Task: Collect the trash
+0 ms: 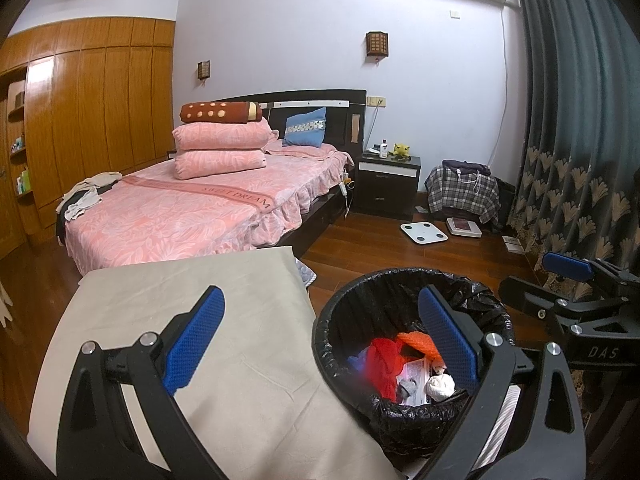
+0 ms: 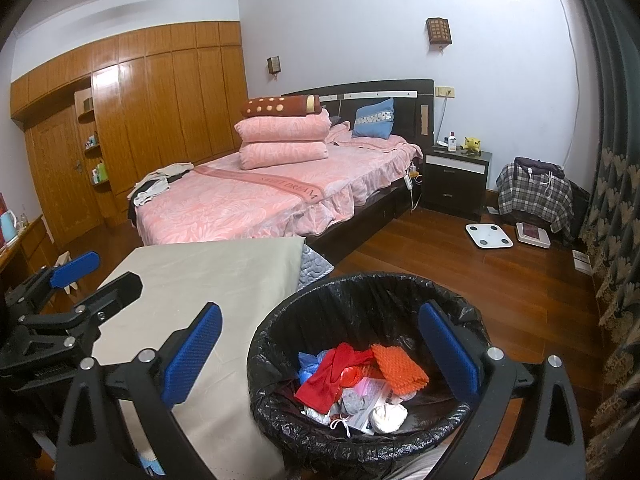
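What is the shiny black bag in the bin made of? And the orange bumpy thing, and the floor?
The black bag looks like thin plastic film: it is crinkled and glossy. The orange bumpy thing seems to be a plastic or foam mesh, with a dotted, net-like surface; which one is hard to tell. The floor looks like polished wood boards, with plank lines and reflections.

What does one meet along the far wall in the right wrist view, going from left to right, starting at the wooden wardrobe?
Wooden wardrobe → stacked pink quilts → blue pillow → dark nightstand → plaid cloth pile → patterned curtain.
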Available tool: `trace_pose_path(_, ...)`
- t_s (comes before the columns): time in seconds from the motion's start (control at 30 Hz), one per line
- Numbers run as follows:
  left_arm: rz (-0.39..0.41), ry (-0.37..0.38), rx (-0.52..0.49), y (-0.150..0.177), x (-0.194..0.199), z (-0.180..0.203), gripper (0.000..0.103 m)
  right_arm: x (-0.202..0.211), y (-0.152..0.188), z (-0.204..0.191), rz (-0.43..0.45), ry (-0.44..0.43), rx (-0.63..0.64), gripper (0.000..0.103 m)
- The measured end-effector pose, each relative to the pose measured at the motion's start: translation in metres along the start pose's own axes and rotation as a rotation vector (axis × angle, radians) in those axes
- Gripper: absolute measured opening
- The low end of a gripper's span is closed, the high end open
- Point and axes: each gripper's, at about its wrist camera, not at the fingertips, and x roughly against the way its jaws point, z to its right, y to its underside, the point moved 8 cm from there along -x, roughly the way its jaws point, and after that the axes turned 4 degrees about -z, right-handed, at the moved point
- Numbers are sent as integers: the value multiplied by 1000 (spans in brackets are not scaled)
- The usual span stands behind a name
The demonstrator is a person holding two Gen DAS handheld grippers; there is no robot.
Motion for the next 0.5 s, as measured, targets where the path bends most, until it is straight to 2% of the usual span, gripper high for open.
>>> trace_pose_path(0.5, -3, -1, 0, 2, 2, -4, 95, -2, 2, 0, 0, -1, 1, 97)
